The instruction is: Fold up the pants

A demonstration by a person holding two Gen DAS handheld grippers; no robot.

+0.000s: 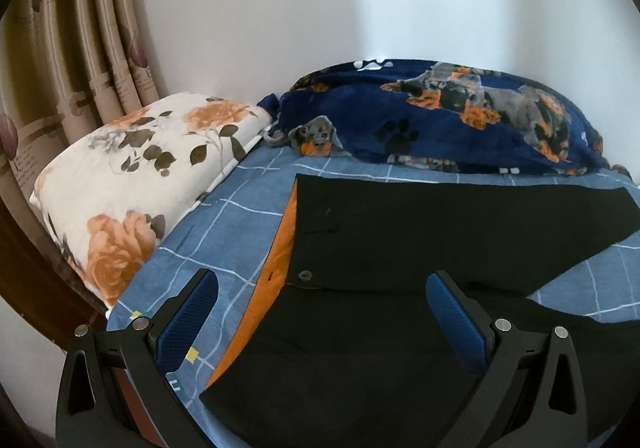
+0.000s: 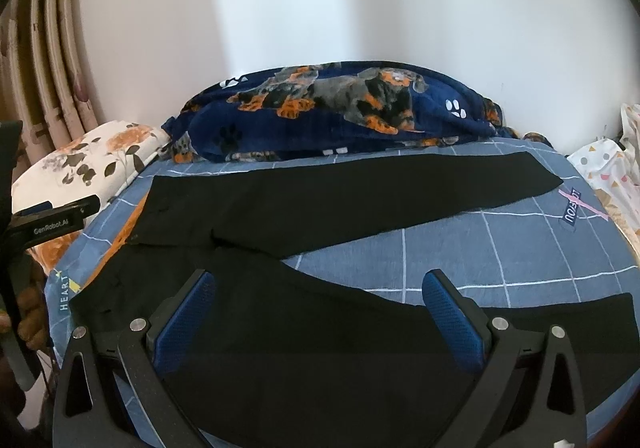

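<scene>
Black pants (image 2: 320, 199) lie flat on the bed with the two legs spread apart toward the right; the waist with orange lining (image 1: 276, 260) and a metal snap (image 1: 306, 275) is at the left. My left gripper (image 1: 322, 312) is open, hovering over the waist area of the pants (image 1: 400, 232). My right gripper (image 2: 320, 312) is open above the near leg, around its upper part. The left gripper also shows at the left edge of the right wrist view (image 2: 52, 221). Neither holds anything.
The bed has a blue grid-pattern sheet (image 2: 460, 248). A floral pillow (image 1: 132, 167) lies at the left. A navy dog-print blanket (image 1: 440, 115) is heaped along the wall. Curtains (image 1: 80, 47) hang at the left. Patterned bags (image 2: 608, 167) stand off the right edge.
</scene>
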